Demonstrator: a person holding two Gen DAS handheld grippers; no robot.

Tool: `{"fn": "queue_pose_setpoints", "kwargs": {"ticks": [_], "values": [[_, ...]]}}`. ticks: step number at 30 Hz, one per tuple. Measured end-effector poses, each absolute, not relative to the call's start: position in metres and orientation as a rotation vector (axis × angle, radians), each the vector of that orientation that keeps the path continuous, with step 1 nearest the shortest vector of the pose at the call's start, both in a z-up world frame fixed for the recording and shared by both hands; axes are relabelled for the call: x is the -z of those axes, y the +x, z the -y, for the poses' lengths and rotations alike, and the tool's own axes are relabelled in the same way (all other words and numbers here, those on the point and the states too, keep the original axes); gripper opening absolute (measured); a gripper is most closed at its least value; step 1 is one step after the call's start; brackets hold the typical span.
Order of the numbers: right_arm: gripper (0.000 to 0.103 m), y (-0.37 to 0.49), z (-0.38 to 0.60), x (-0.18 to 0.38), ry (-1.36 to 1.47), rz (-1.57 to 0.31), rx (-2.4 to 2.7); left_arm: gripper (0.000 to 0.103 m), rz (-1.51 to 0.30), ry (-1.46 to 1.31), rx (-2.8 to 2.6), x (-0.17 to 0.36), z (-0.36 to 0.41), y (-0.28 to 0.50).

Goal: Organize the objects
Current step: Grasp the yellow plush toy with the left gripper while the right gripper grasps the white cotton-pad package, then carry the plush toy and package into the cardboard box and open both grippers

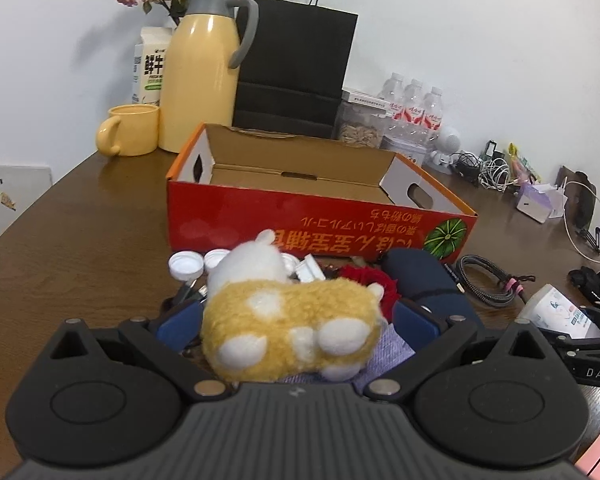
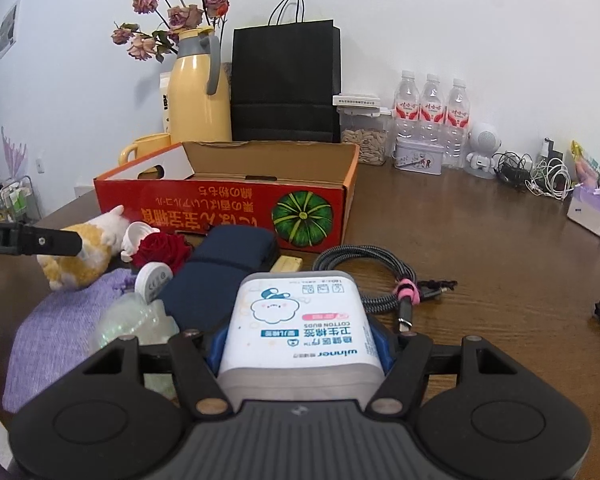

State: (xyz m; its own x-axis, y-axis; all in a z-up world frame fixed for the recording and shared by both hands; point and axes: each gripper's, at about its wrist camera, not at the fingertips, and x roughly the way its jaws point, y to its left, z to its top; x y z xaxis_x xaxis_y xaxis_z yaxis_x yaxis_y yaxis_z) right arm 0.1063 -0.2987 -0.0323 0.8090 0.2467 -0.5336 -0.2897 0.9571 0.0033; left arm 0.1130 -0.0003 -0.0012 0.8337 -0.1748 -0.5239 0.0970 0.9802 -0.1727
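Note:
An open red cardboard box point(image 1: 308, 220) with a pumpkin print stands mid-table; it also shows in the right wrist view point(image 2: 228, 208). My left gripper point(image 1: 296, 320) has its blue pads around a yellow-and-white plush toy point(image 1: 292, 320), which also shows in the right wrist view point(image 2: 84, 248). My right gripper point(image 2: 300, 344) is shut on a white cotton buds pack point(image 2: 300, 320), seen from the left wrist view point(image 1: 556, 312) at the right. In front of the box lie a red rose point(image 2: 164, 252), a navy pouch point(image 2: 224, 272), white caps point(image 1: 186, 266), a purple cloth point(image 2: 64, 320) and a braided cable point(image 2: 376, 276).
Behind the box stand a yellow thermos point(image 1: 202, 72), yellow mug point(image 1: 130, 130), milk carton point(image 1: 148, 68), black paper bag point(image 2: 286, 80), seed jar point(image 2: 364, 136), water bottles point(image 2: 432, 112), a small tin point(image 2: 418, 156) and tangled chargers point(image 2: 540, 172). A tissue box point(image 2: 592, 208) sits far right.

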Motion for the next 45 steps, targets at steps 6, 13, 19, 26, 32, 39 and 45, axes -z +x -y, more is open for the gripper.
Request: {"fn": "queue_pose_setpoints", "kwargs": {"ticks": [6,13,19,26,32,39,45], "values": [[0.064,0.109,0.289,0.026,-0.059,-0.536,-0.286,0.103,-0.625,-0.151,0.114,0.012,0.003,0.131],[0.064,0.119,0.276,0.013,-0.062,-0.494,-0.298,0.1,-0.658,-0.204,0.133,0.015,-0.002,0.138],[0.064,0.133,0.264,-0.003,-0.062,-0.448,-0.303,0.095,-0.619,-0.196,0.129,0.011,-0.003,0.129],[0.064,0.152,0.249,-0.022,-0.047,-0.388,-0.313,0.095,-0.43,-0.124,0.111,-0.022,-0.003,0.105],[0.064,0.182,0.234,-0.047,-0.012,-0.35,-0.321,0.095,-0.318,-0.069,0.057,-0.067,-0.001,0.133],[0.064,0.248,0.213,-0.051,-0.062,-0.385,-0.256,0.096,-0.342,-0.032,0.004,-0.084,0.004,0.214],[0.064,0.305,0.206,-0.016,-0.107,-0.497,-0.199,0.096,-0.508,0.025,-0.037,-0.047,0.013,0.278]]}}
